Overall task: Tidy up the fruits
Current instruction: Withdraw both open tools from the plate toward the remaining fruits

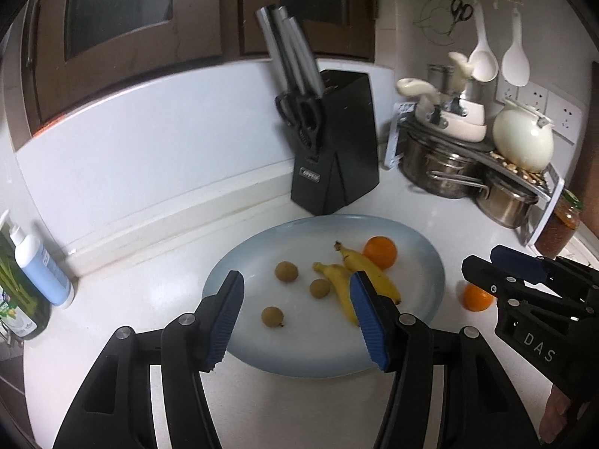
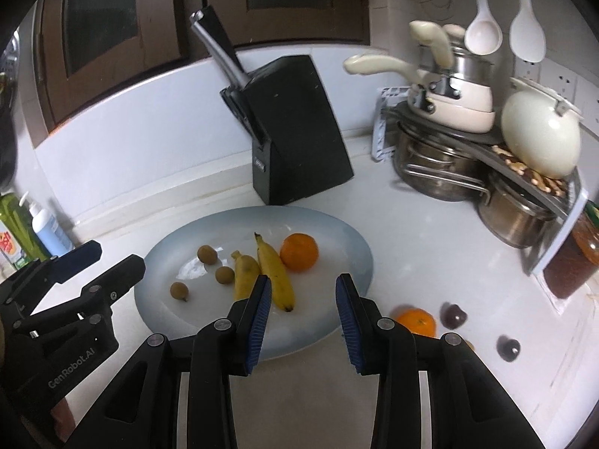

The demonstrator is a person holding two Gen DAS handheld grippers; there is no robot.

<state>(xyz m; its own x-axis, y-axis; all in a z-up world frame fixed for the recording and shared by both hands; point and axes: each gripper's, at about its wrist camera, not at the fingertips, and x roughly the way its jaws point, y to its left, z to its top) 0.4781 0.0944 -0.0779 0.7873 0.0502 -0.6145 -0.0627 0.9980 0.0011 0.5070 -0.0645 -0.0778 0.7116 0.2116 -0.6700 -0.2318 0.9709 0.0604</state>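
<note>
A pale blue oval plate [image 1: 262, 351] [image 2: 157, 307] on the white counter holds two bananas [image 1: 370, 273] [image 2: 275, 269], an orange [image 1: 380, 252] [image 2: 299, 252] and three small brown longans [image 1: 286, 271] [image 2: 207, 253]. A second orange [image 1: 477, 297] [image 2: 417, 321] lies on the counter right of the plate, with two dark plums [image 2: 453, 315] beyond it. My left gripper [image 1: 297, 314] is open and empty above the plate's near side. My right gripper [image 2: 303, 318] is open and empty over the plate's right front edge; it also shows in the left wrist view [image 1: 483, 269].
A black knife block [image 1: 333, 142] [image 2: 295, 131] stands behind the plate. A rack with steel pots, cream pans and a kettle [image 1: 522, 138] [image 2: 539, 134] fills the back right corner, beside a jar [image 1: 559, 224]. Bottles [image 1: 41, 265] [image 2: 46, 228] stand at the left.
</note>
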